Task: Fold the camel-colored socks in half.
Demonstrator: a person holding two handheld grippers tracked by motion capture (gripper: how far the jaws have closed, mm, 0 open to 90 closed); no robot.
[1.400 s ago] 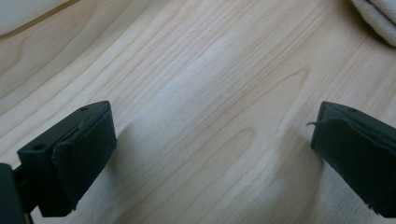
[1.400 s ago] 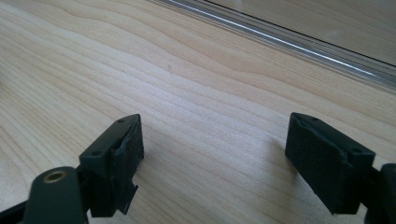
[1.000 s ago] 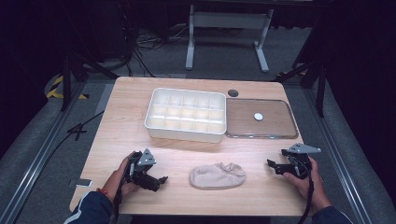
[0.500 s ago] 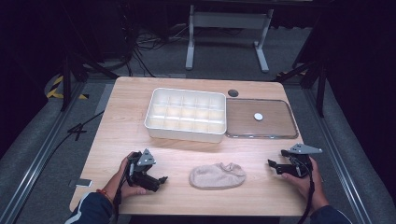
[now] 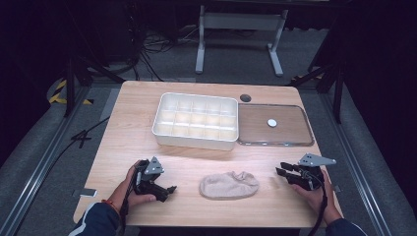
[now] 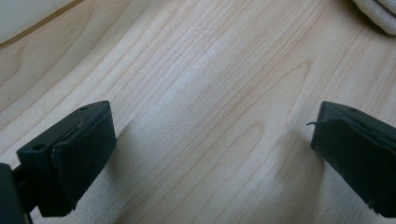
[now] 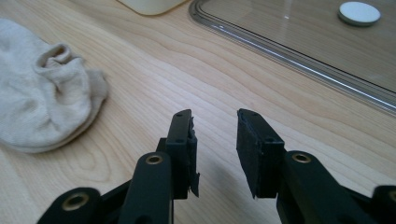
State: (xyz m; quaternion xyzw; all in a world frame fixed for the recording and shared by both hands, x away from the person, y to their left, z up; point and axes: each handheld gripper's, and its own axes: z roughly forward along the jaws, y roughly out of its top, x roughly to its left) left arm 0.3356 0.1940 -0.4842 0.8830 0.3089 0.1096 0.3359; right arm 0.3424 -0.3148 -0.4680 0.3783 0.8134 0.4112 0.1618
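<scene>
High view: beige sock (image 5: 229, 185) crumpled on table (image 5: 118, 142) near front edge, between left gripper (image 5: 167, 191) and right gripper (image 5: 281, 171), apart from both; white compartment tray (image 5: 196, 121) and clear lid (image 5: 274, 125) behind. Left gripper view: jaws spread wide over bare wood, sock edge (image 6: 379, 14) at upper right. Right gripper view: jaws just narrowed to a small gap, nothing between; sock (image 7: 44, 109) at left.

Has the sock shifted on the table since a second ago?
No. The sock lies in the same spot below the white tray, between the two grippers, with the same outline against the table's front edge.
</scene>
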